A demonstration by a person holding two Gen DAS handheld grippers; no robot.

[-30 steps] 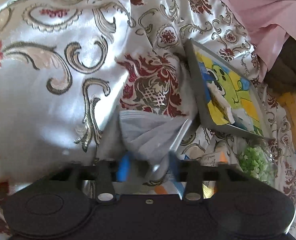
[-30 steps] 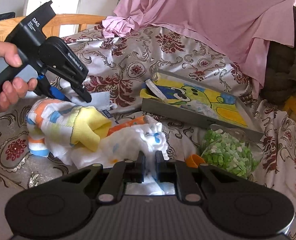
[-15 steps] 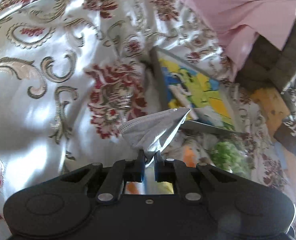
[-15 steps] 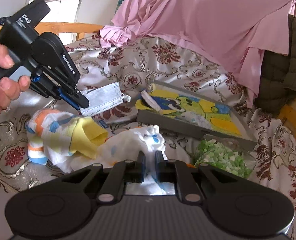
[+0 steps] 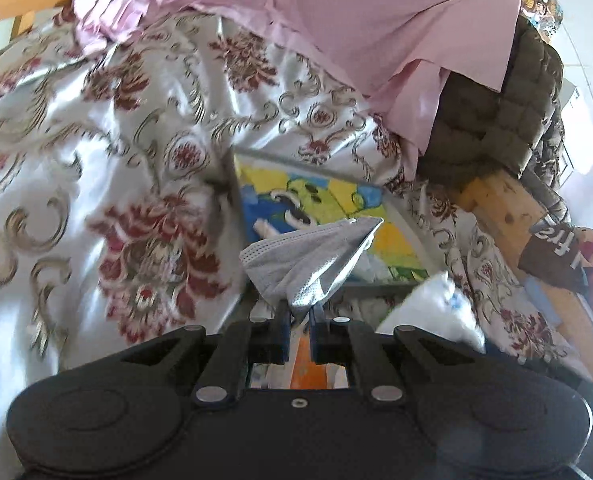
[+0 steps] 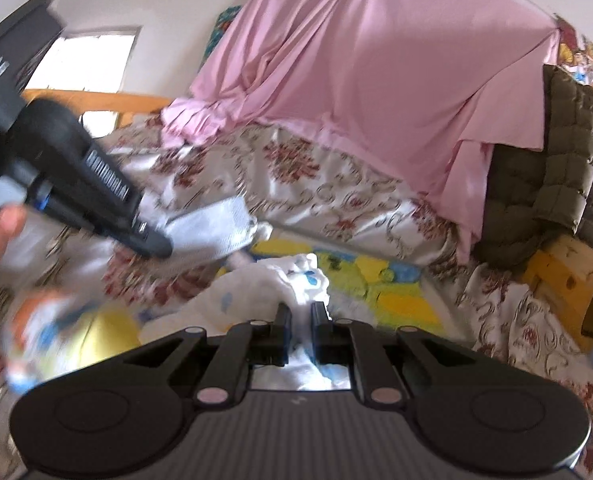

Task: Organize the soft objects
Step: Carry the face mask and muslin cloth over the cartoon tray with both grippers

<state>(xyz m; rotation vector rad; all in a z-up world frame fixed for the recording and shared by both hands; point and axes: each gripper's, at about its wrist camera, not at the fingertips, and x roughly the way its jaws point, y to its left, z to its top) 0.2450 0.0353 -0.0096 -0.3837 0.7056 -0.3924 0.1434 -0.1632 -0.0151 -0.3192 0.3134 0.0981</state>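
Showing here — one grey face mask (image 5: 312,264), one white printed cloth (image 6: 292,280), one cartoon-printed tray (image 5: 328,200) — and two grippers.

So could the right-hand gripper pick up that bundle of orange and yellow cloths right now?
Probably not: the right gripper is already shut on a white cloth, and the orange and yellow bundle lies off to its side.

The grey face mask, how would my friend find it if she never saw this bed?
Start at the big pink sheet draped over the flowery bedspread, then drop to the cartoon picture tray. Above it, the left claw pinches the grey face mask. It's the only plain grey pleated thing; nearby cloths are white or colourful.
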